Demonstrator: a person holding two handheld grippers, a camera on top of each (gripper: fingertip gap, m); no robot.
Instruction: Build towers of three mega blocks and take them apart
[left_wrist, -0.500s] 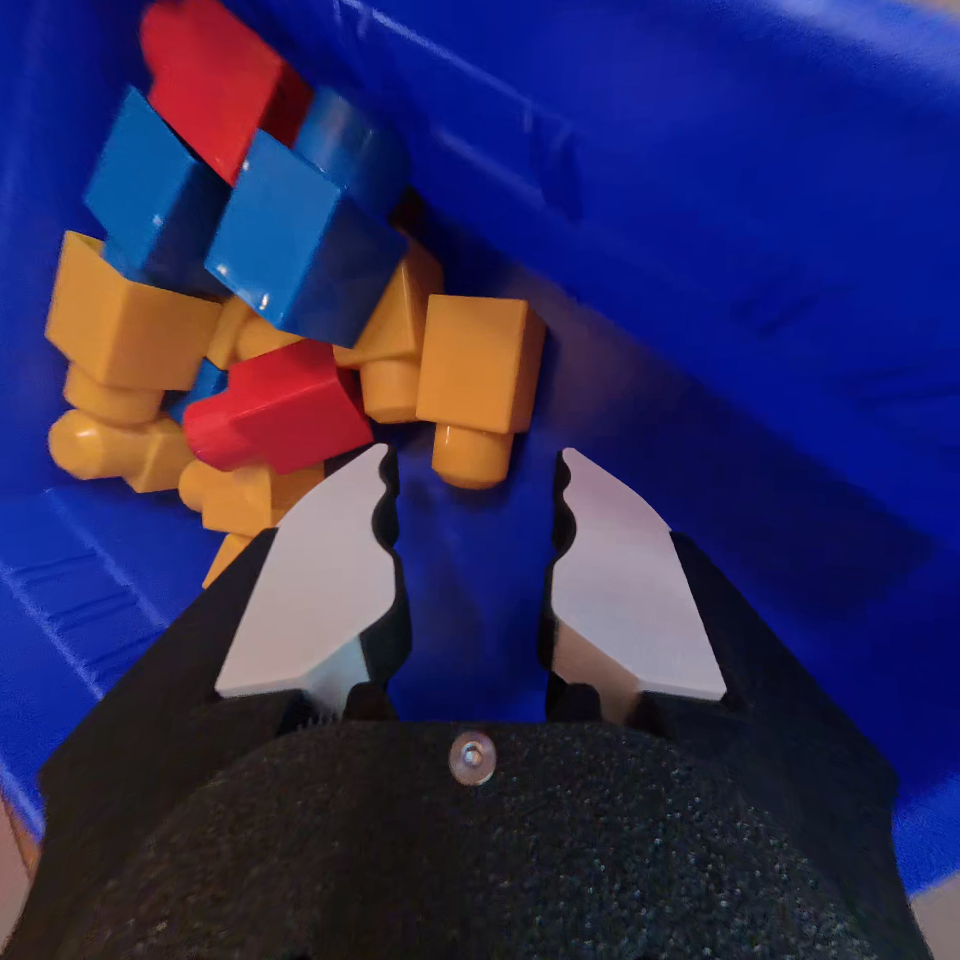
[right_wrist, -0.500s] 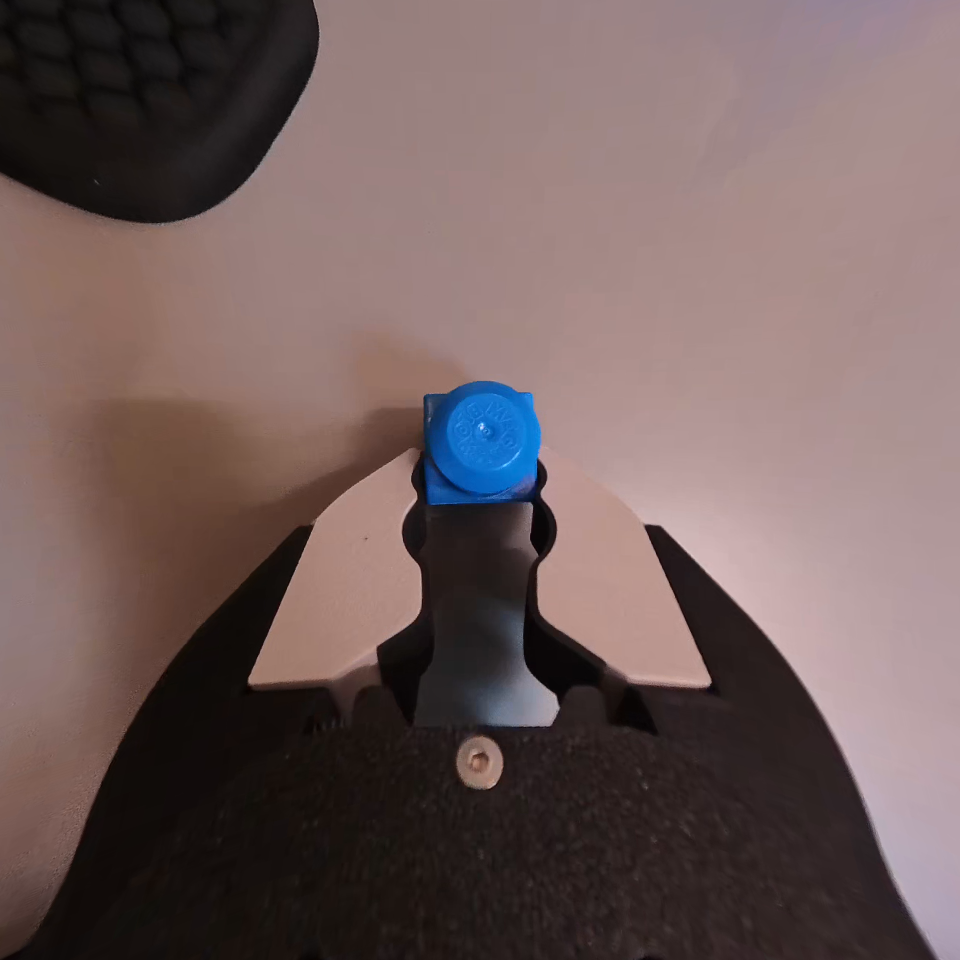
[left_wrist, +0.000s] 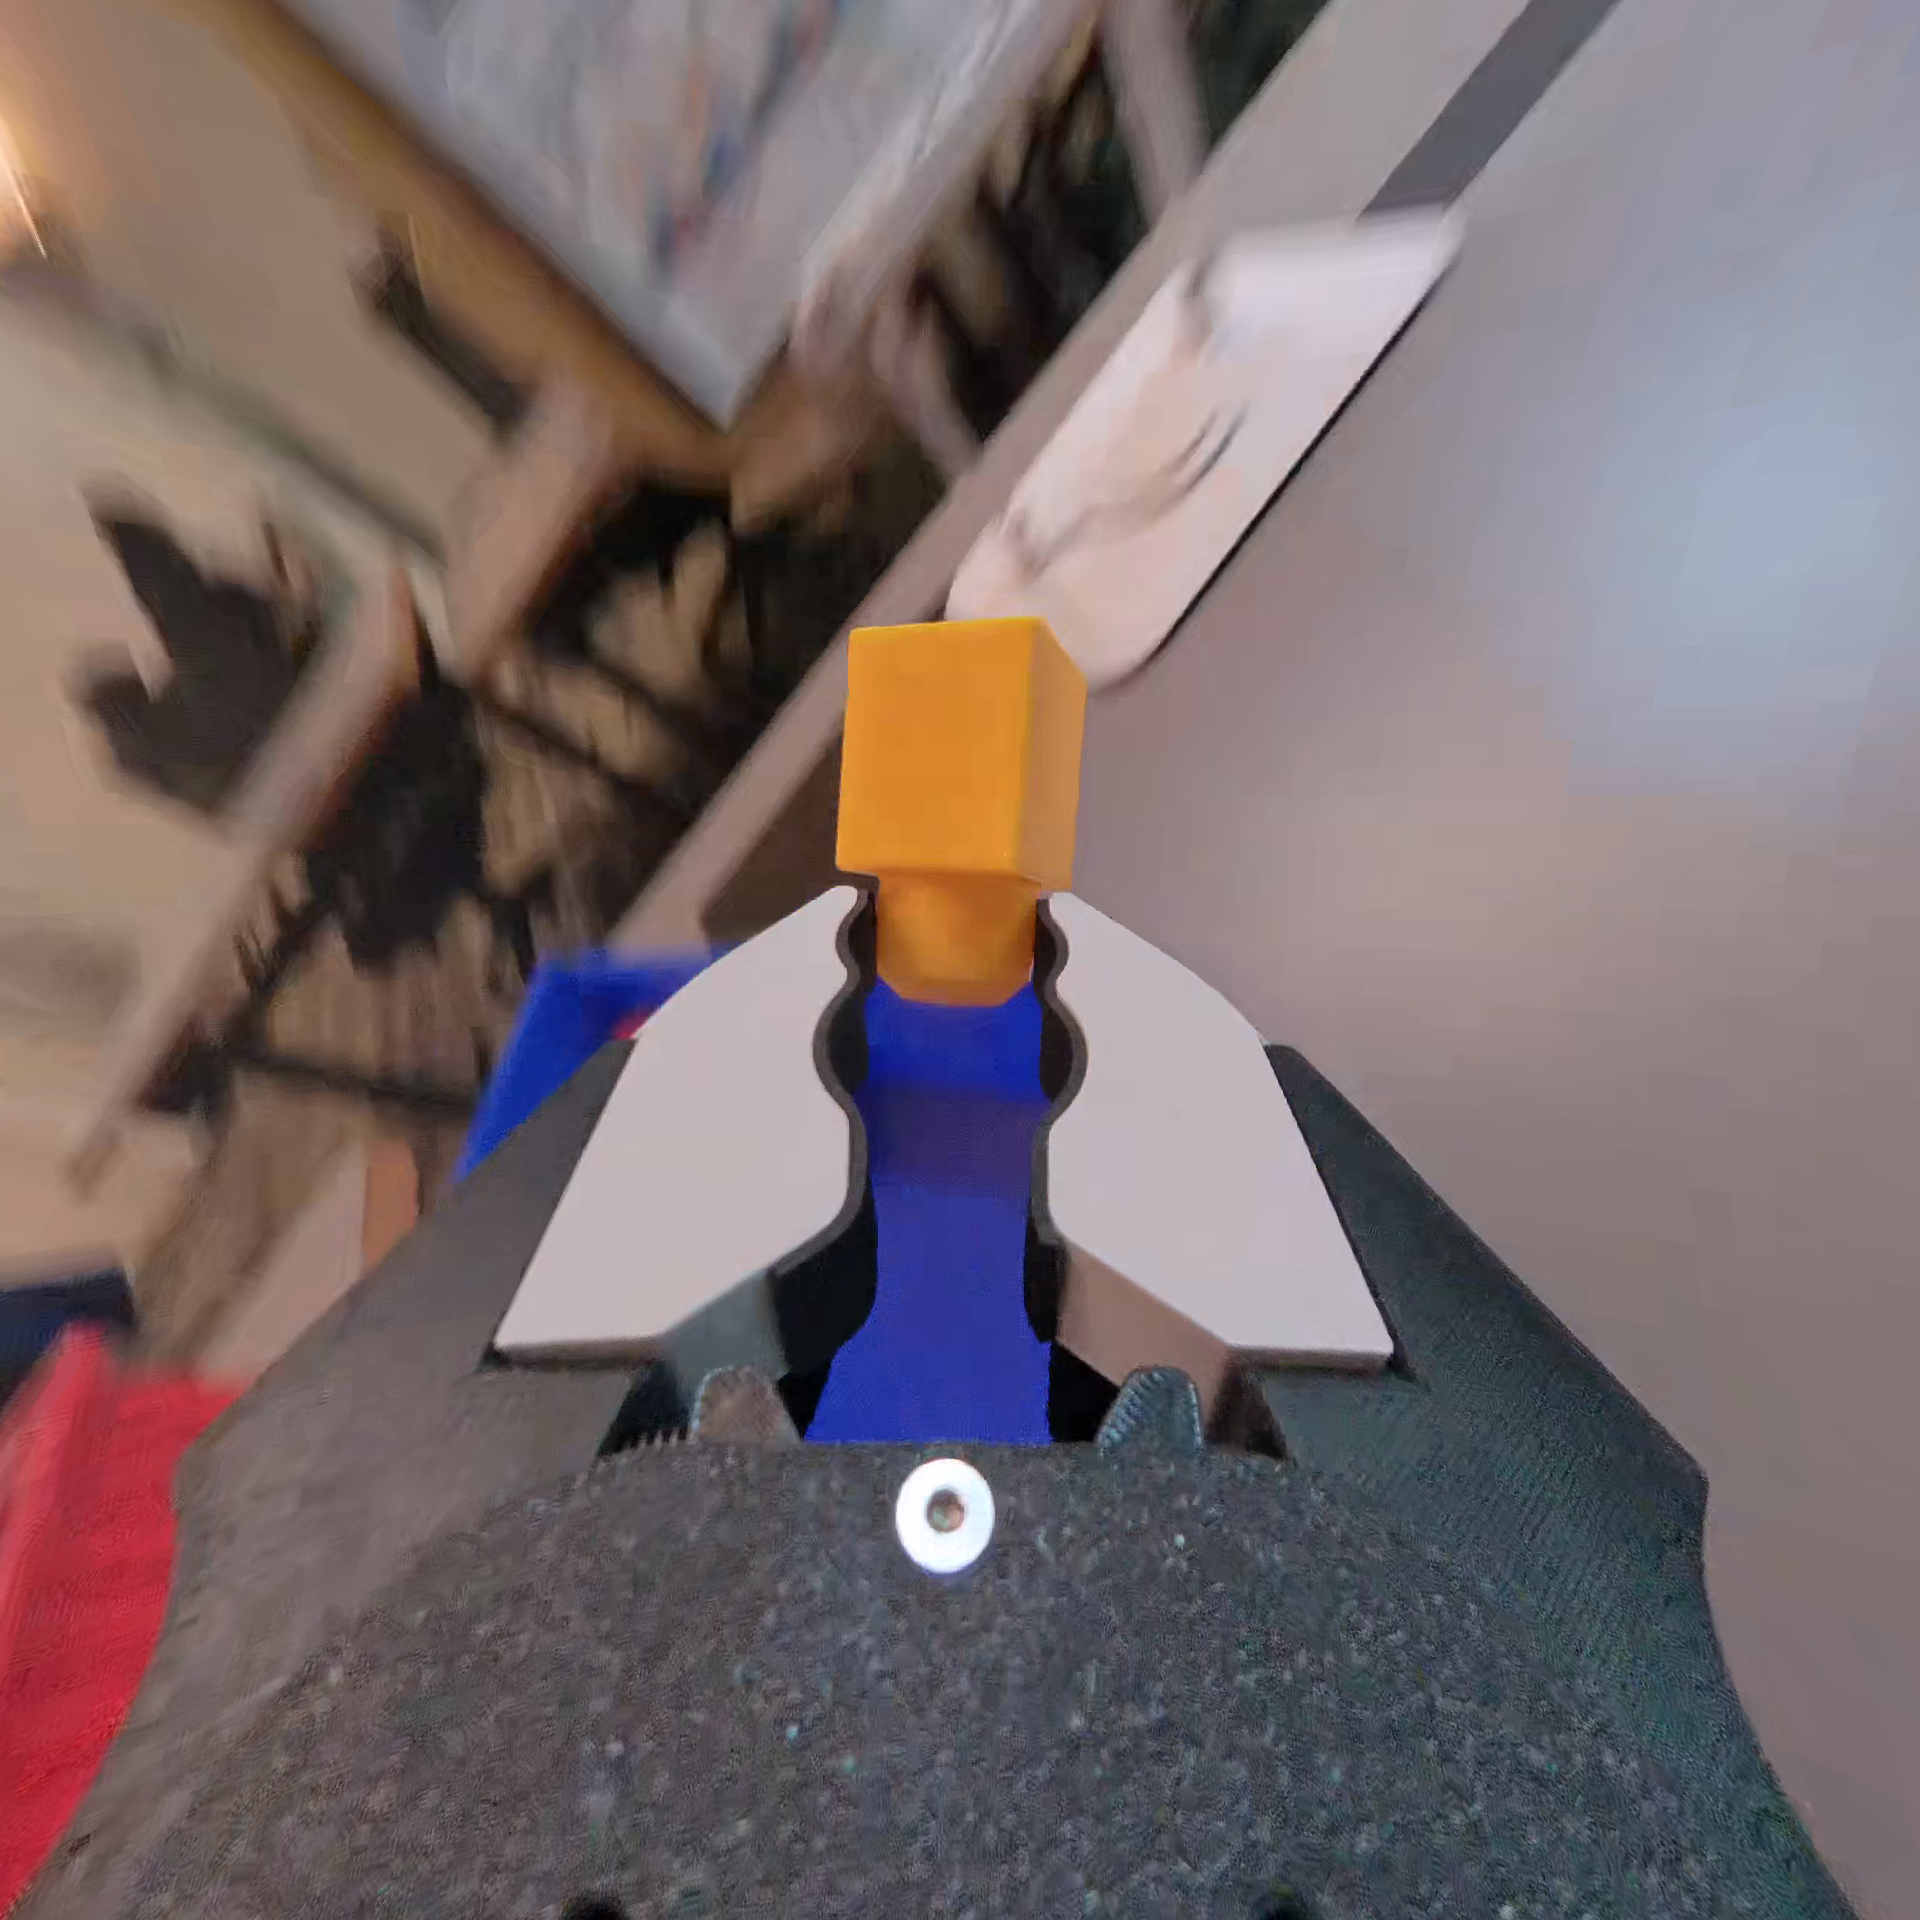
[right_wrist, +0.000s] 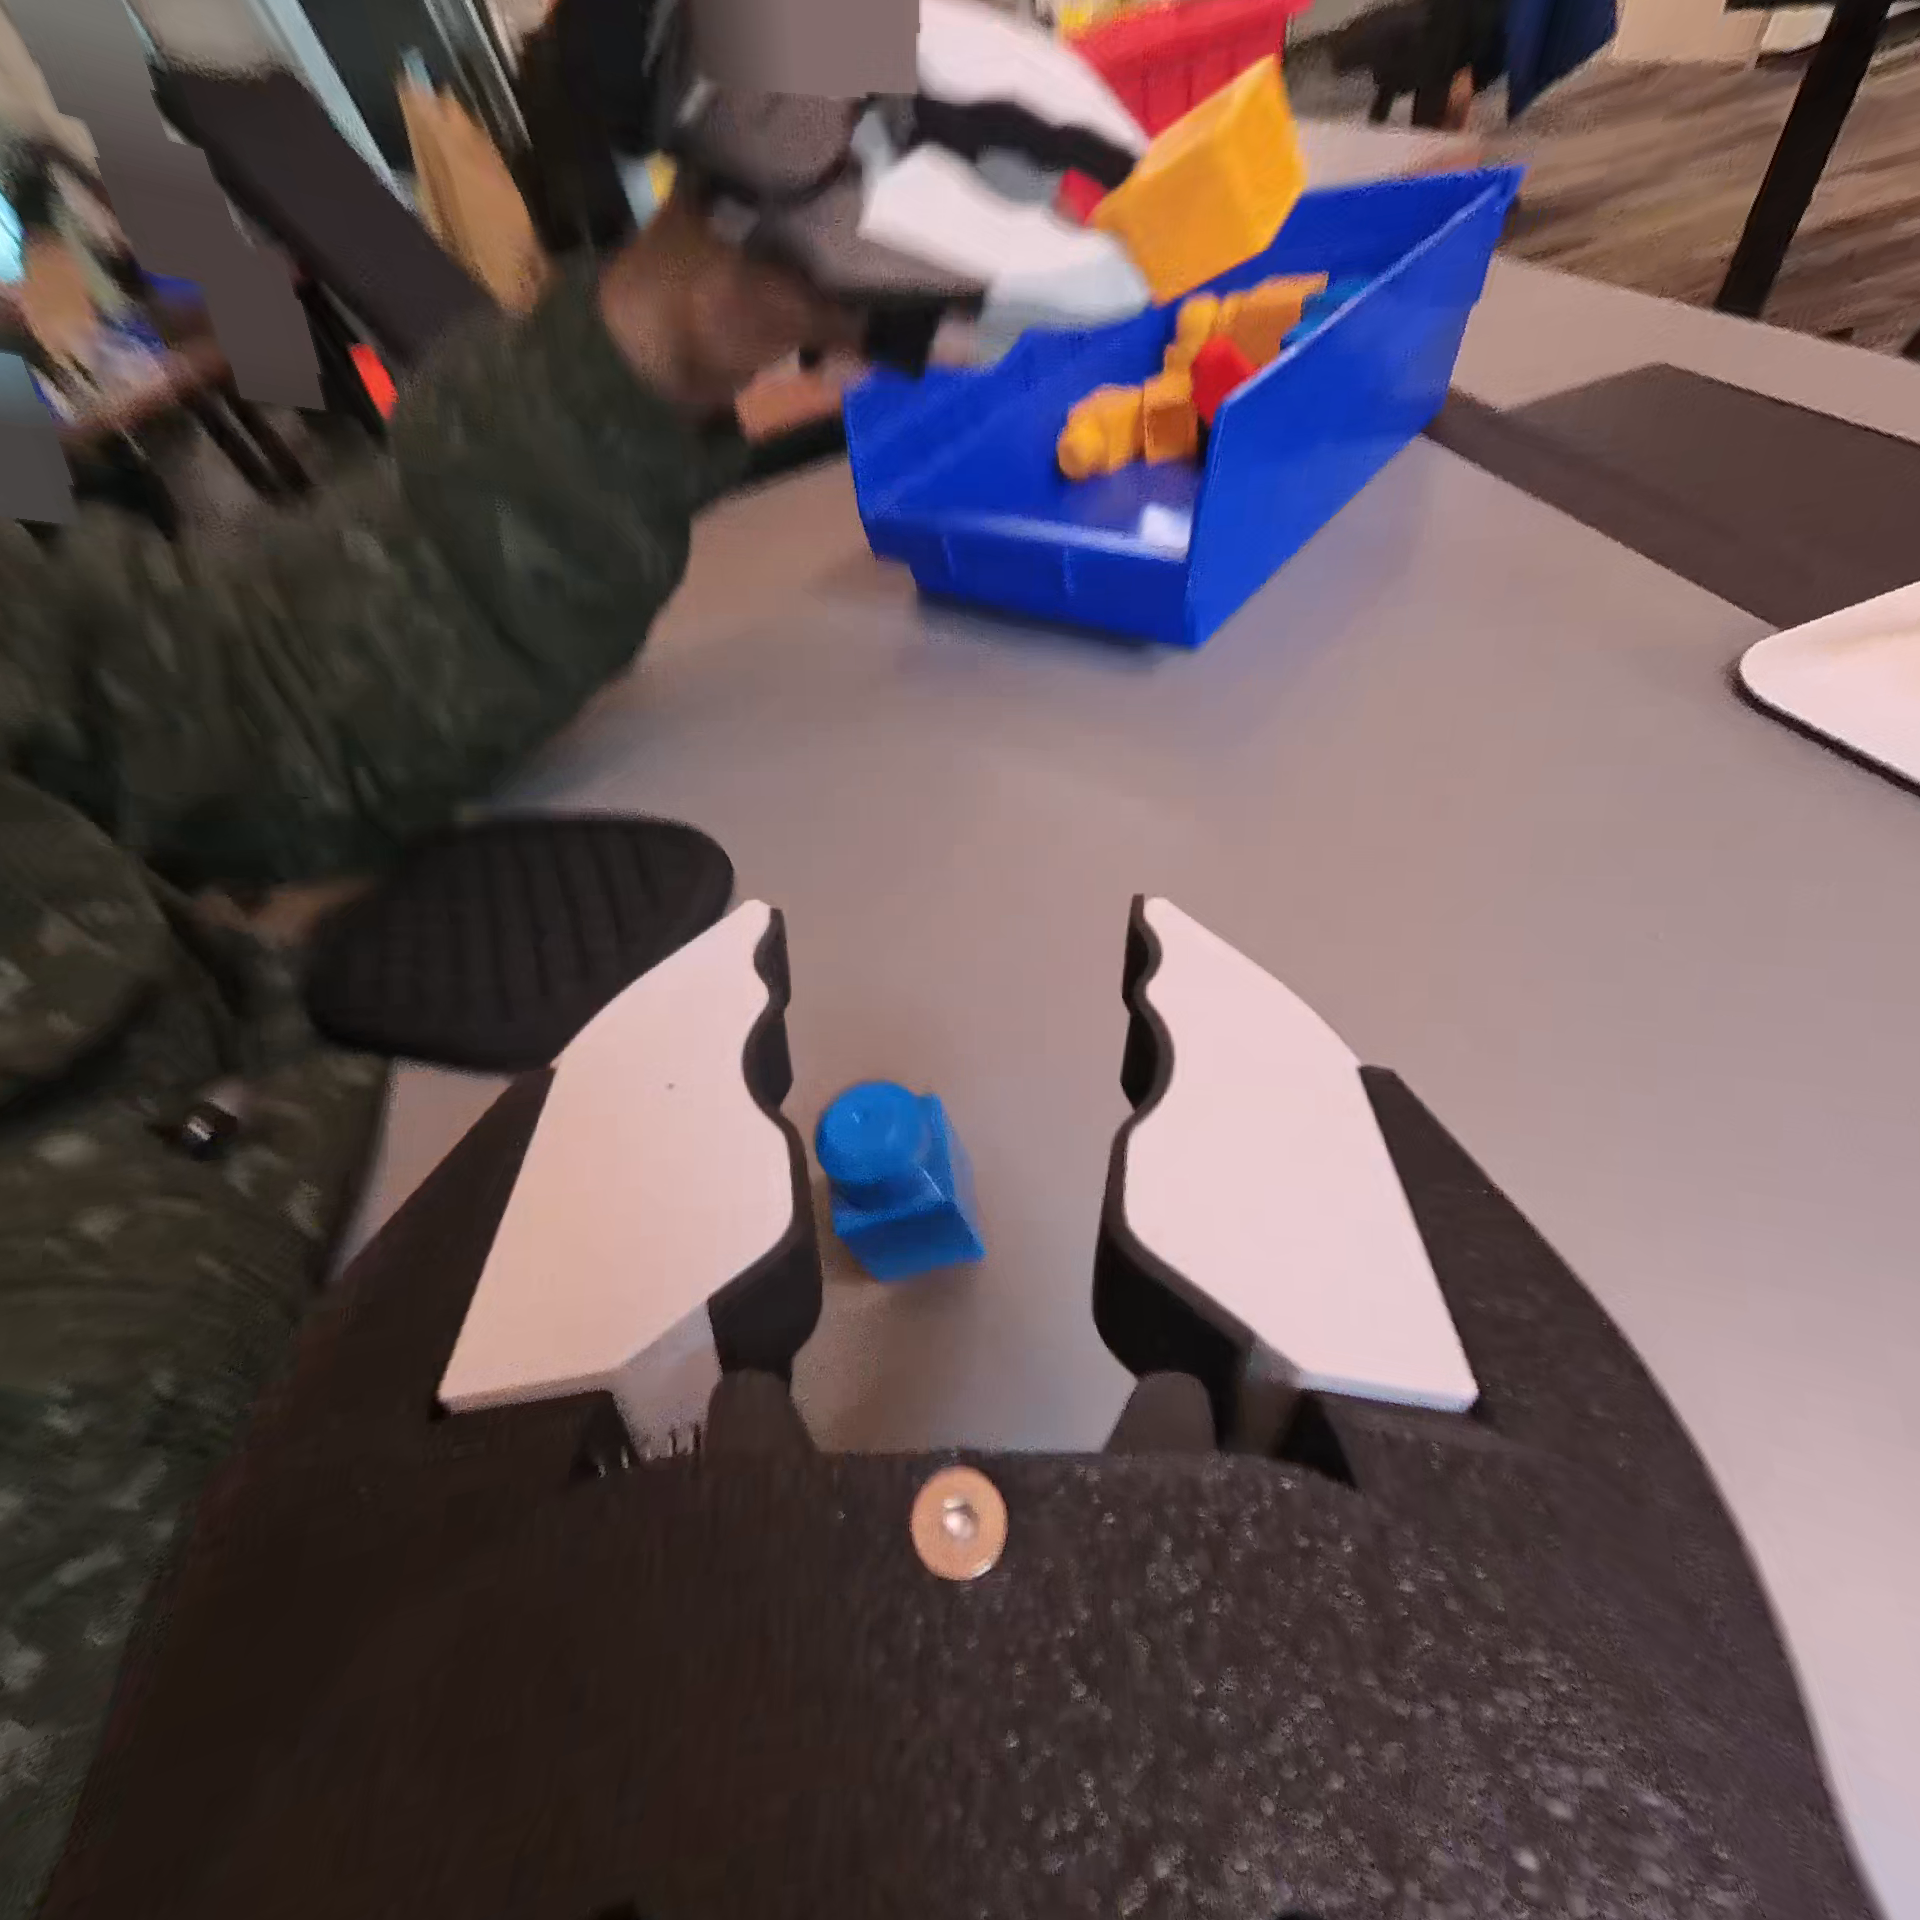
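The left gripper (left_wrist: 954, 920) clamps the round stud of a glossy orange plastic block (left_wrist: 956, 758), its background smeared by blur. The right gripper (right_wrist: 954, 935), jaws wide apart, hovers over a small blue plastic block (right_wrist: 902, 1195) standing on the grey table (right_wrist: 1351, 790); far right, a blue plastic bin (right_wrist: 1340, 436) holds blurred blocks.

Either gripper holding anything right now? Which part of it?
Left gripper holds an orange block by its round stud, body sticking out past the tips. Right gripper is open and empty; the blue block stands free on the table.
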